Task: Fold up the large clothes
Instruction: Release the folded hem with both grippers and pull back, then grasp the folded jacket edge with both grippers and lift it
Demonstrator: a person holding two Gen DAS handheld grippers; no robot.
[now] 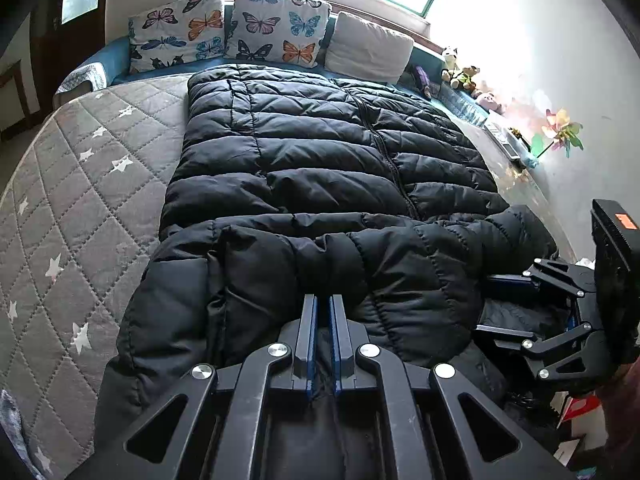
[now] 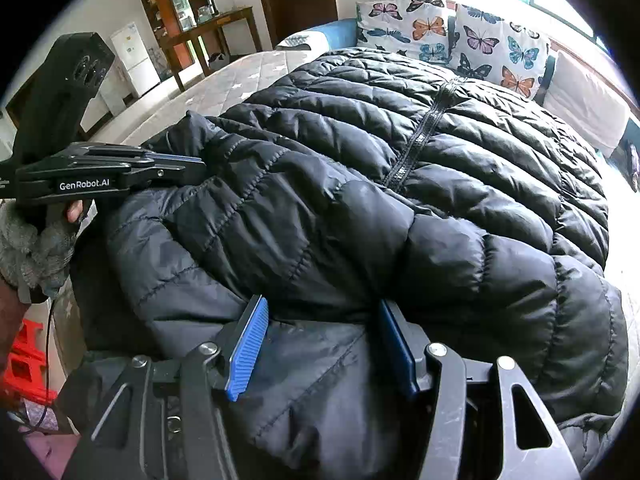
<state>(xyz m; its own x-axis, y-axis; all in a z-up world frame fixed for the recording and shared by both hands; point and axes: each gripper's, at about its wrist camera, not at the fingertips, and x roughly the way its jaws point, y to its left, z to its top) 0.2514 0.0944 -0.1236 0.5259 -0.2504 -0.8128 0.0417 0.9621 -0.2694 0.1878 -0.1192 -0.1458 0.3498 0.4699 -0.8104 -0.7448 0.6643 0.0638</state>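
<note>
Black quilted puffer jacket [image 1: 320, 184] lies spread lengthwise down the middle of a grey quilted bedspread with white stars [image 1: 80, 200], its zipper [image 2: 420, 140] running from near to far. The near end is bunched into a thick roll across the jacket's width.

In the left wrist view, the left gripper [image 1: 323, 304] sits at that near roll with its blue-padded fingers drawn almost together, a narrow slit between them; I cannot tell whether any fabric is pinched there. The right gripper [image 2: 320, 320] is spread wide, its blue pads [image 2: 248, 348] apart on either side of a fold of the jacket's near edge, not closed on it. A gloved hand [image 2: 36, 248] holds the left gripper's handle at the left of the right wrist view.

At the far end two butterfly-print cushions [image 1: 228, 32] and a plain white cushion [image 1: 368, 46] lean against the headboard just beyond the jacket. Along the right wall, small plush toys [image 1: 460, 70] and a colourful pinwheel [image 1: 562, 134] line the bed's edge, close to the jacket's right side.

To the left the bedspread lies bare out to the mattress edge, with a wooden cabinet [image 2: 188, 12] and white fridge [image 2: 132, 56] well beyond it. A red plastic stool [image 2: 24, 360] stands near left, below the bed.
</note>
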